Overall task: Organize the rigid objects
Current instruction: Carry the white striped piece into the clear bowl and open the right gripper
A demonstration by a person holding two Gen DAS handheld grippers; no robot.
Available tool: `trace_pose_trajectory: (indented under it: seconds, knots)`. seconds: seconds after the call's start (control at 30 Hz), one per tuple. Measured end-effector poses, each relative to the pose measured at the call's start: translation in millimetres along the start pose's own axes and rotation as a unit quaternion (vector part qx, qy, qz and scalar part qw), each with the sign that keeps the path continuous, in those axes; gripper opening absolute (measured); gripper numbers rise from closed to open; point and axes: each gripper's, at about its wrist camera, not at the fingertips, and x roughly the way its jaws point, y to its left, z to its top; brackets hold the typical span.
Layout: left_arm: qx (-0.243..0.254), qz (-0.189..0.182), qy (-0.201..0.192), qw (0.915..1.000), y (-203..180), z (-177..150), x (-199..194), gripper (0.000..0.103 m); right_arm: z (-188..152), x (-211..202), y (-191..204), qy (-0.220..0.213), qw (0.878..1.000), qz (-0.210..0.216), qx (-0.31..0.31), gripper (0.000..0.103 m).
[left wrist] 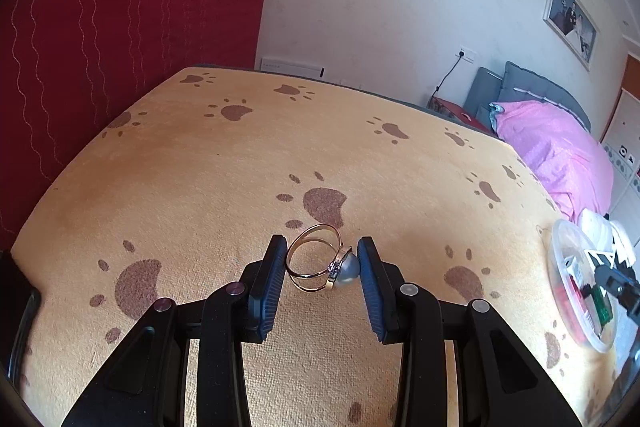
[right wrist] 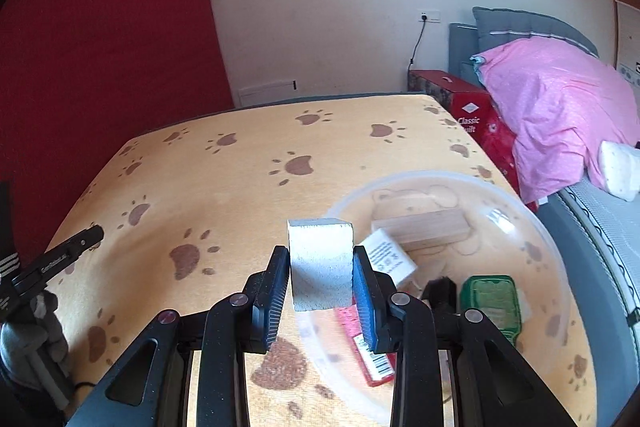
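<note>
My left gripper [left wrist: 322, 251] is shut on a gold ring [left wrist: 320, 259] with a grey pearl, held just above the orange paw-print cloth [left wrist: 200, 167]. In the right wrist view my right gripper [right wrist: 320, 259] is shut on a white foam block [right wrist: 320, 263], which hangs over the near left rim of a clear plastic bowl [right wrist: 556, 251]. Inside the bowl lie a wooden block [right wrist: 424, 229], a small white box [right wrist: 390, 259], a green case [right wrist: 494, 303], a black piece [right wrist: 440, 291] and a red packet [right wrist: 372, 355]. The left wrist view shows the same bowl [left wrist: 560, 267] at its far right, with the right gripper [left wrist: 616, 283] above it.
Behind the table's right side are a red carton [right wrist: 472, 115] and a bed with a pink quilt [right wrist: 560, 115]. A red curtain [left wrist: 120, 27] hangs to the left. The other gripper's black tip [right wrist: 80, 239] shows at the left edge of the right wrist view.
</note>
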Motion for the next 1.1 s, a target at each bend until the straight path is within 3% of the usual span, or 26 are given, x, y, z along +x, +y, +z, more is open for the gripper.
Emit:
trace_pose_trajectory:
  seconds: [0.23, 0.4, 0.77, 1.03, 1.1]
  knots:
    - [0.010, -0.004, 0.003, 0.9999, -9, -6, -4, 0.037, -1, 1, -27, -0.009, 0.999, -0.039, 0.026, 0.034]
    - [0.019, -0.007, 0.005, 0.9998, -14, -11, -8, 0.037, -7, 0, -37, -0.013, 0.998, -0.059, 0.035, 0.051]
    - [0.022, -0.018, 0.016, 0.9995, -23, -18, -14, 0.037, -21, -16, -38, -0.023, 0.998, -0.061, 0.021, 0.053]
    - [0.045, -0.037, 0.029, 0.9979, -51, -23, -16, 0.037, -29, -27, -54, -0.032, 0.997, -0.060, 0.041, 0.055]
    - [0.055, -0.041, 0.030, 0.9972, -61, -24, -17, 0.037, -31, -30, -61, -0.035, 0.996, -0.063, 0.053, 0.066]
